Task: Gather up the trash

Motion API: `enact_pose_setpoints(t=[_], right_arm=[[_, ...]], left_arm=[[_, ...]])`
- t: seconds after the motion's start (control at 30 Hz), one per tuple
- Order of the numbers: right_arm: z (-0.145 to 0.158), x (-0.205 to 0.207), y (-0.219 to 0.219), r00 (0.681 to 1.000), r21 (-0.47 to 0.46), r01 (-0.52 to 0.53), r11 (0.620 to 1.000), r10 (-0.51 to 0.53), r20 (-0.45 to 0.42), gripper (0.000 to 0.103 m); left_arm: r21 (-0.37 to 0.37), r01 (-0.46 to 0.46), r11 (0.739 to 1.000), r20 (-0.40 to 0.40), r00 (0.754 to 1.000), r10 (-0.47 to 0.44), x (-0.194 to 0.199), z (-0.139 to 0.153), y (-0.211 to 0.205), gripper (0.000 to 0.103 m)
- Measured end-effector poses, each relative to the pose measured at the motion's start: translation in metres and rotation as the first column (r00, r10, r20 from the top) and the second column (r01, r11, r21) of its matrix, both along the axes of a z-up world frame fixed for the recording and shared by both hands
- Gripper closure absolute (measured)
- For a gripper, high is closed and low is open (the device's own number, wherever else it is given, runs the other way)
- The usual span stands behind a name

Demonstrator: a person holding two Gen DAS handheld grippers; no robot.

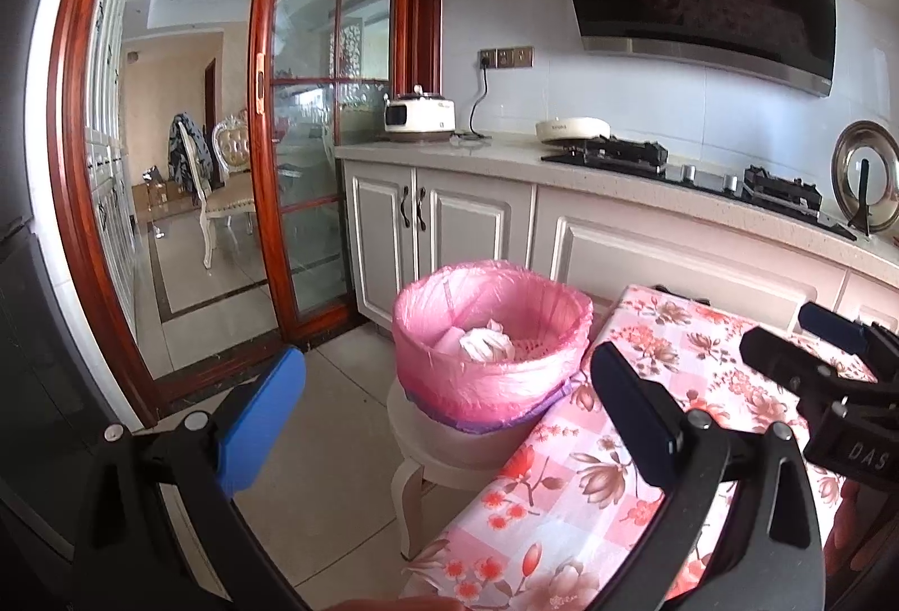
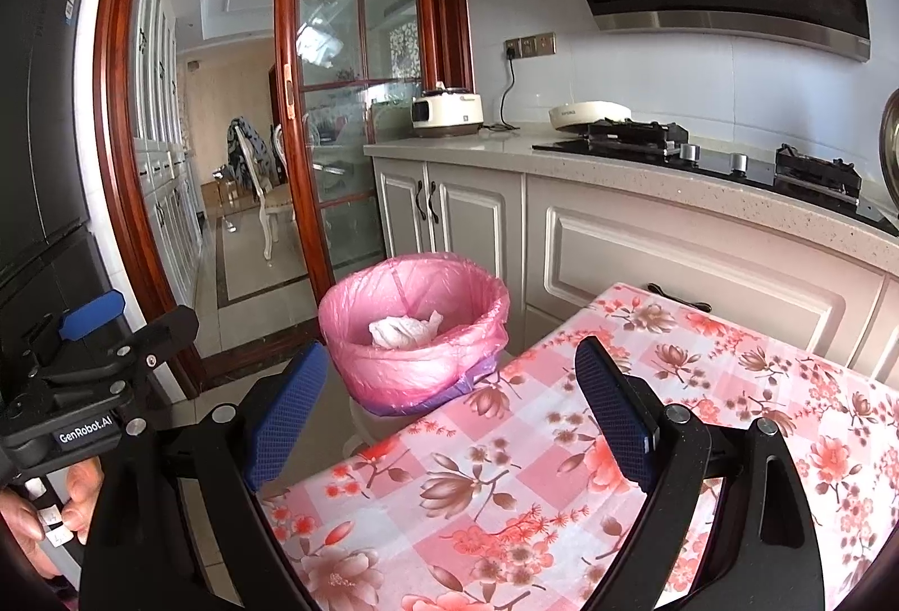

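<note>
Both grippers are empty here. The left gripper [image 1: 446,420] has its blue-padded jaws spread wide with nothing between them, hanging over the corner of the table [image 1: 646,442] with the pink floral cloth, and the right gripper [image 2: 452,417] is the same deal, jaws wide apart, nothing held, hovering above that same tablecloth. In the left wrist view you can see the right gripper poking in at the right edge, and in the right wrist view the left one shows at the left edge with a hand [image 2: 39,521] wrapped around its handle. The trash bin [image 1: 494,352] has a pink liner folded over the rim and it sits on a little cream stool [image 1: 427,454] just beside the table's far-left corner, in front of the white cabinets [image 1: 438,229]. Inside the bin there's a crumpled white wad [image 1: 486,344], looks like tissue or paper, lying on the bottom, plus a flatter pale piece next to it that I can't really make out. Behind it all is the counter [image 2: 505,150] with a gas stove [image 2: 702,156], a small white cooker [image 2: 446,108] plugged into the wall, and a glass sliding door [image 2: 348,105] with a red wood frame on the left.
</note>
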State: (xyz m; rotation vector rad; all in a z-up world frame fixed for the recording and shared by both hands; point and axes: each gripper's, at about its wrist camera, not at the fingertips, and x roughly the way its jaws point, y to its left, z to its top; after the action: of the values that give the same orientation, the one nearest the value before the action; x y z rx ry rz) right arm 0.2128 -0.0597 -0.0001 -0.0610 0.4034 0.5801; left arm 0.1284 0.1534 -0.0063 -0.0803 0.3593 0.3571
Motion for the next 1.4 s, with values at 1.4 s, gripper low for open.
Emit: enact_pose_setpoints(t=[1.4], right_arm=[[-0.008,-0.013,-0.011,0.992,0.027,0.020,0.999,-0.024,0.126,0.018]], left_arm=[[0.045,0.020,0.999,0.074,0.997,-0.023,-0.014,-0.010,-0.012,0.005]])
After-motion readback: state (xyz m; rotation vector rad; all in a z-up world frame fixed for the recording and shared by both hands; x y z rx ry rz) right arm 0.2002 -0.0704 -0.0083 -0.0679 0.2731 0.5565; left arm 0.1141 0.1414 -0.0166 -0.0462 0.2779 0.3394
